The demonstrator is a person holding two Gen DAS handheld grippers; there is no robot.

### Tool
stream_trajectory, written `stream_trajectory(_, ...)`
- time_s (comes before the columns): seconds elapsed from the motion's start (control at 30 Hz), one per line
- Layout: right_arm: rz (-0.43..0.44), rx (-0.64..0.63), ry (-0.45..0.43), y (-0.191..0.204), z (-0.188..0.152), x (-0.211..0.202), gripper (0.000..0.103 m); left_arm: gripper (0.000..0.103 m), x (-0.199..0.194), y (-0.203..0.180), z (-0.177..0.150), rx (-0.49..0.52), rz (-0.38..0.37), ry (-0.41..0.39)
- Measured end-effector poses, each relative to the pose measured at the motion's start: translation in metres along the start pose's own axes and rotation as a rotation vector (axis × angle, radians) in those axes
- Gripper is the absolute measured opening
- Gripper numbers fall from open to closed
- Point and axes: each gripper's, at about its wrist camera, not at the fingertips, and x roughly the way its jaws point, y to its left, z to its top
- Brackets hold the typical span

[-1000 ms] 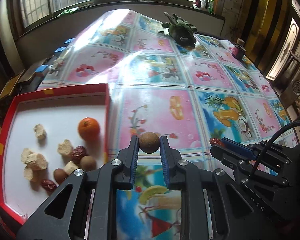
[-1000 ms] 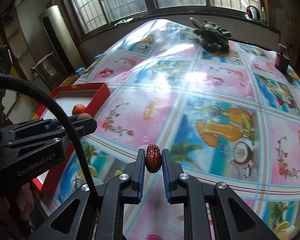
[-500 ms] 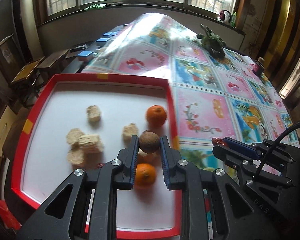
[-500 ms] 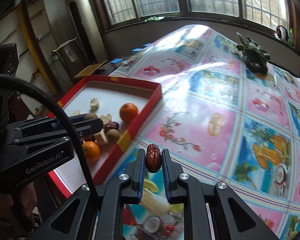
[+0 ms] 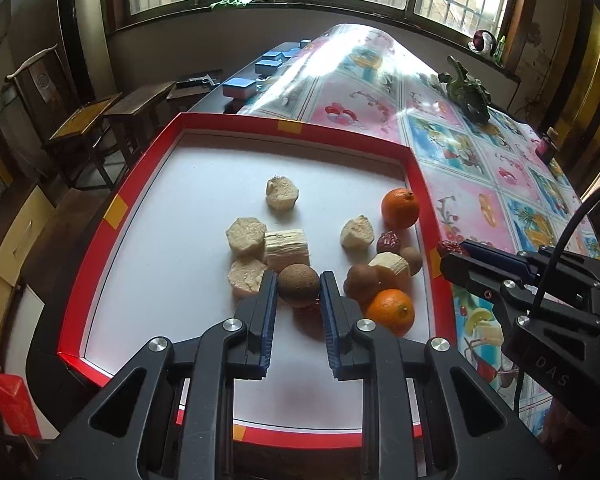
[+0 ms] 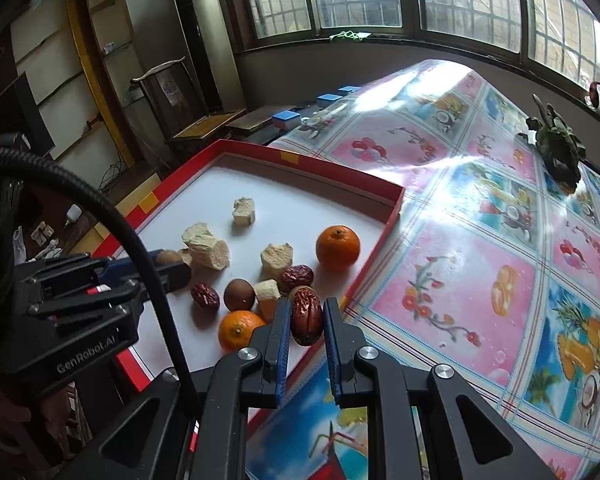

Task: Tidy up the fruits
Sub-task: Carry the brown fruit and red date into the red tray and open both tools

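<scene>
The left gripper [image 5: 299, 290] is clamped on a round brown fruit [image 5: 298, 284], held above the white floor of the red-rimmed tray [image 5: 148, 168]. Just to its left lie pale cut chunks [image 5: 286, 249], three of them bunched together and one more farther ahead. To its right sit a near orange [image 5: 392, 312], two more brown fruits [image 5: 360, 280] either side of another pale chunk, and a red date [image 5: 389, 241]; a far orange [image 5: 400, 208] rests ahead by the tray's right wall. Another red thing lies on the tray floor right under the held fruit, mostly hidden by the fingers.

The right gripper [image 6: 307, 320] is clamped on a wrinkled red date [image 6: 307, 316], held upright between the blue pads over the tray's near right wall. Ahead and to its left the same pile crowds the tray corner: a near orange [image 6: 238, 330], a brown fruit [image 6: 239, 295], two dates [image 6: 205, 295] and pale chunks. The left gripper's black body reaches in from the left beside them, its cable [image 6: 140, 256] arcing across the view. To the right the patterned tablecloth [image 6: 480, 240] spreads out, with a dark green ornament [image 6: 558, 148] well apart at its far side.
</scene>
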Motion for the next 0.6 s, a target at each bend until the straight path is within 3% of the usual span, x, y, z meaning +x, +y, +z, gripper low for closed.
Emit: stream_trajectory(0.6, 0.059, -0.014, 0.008, 0.011, 0.025, 0.041, 0.015, 0.02, 0.014, 0.004, -0.003, -0.015, 0.012, 0.013)
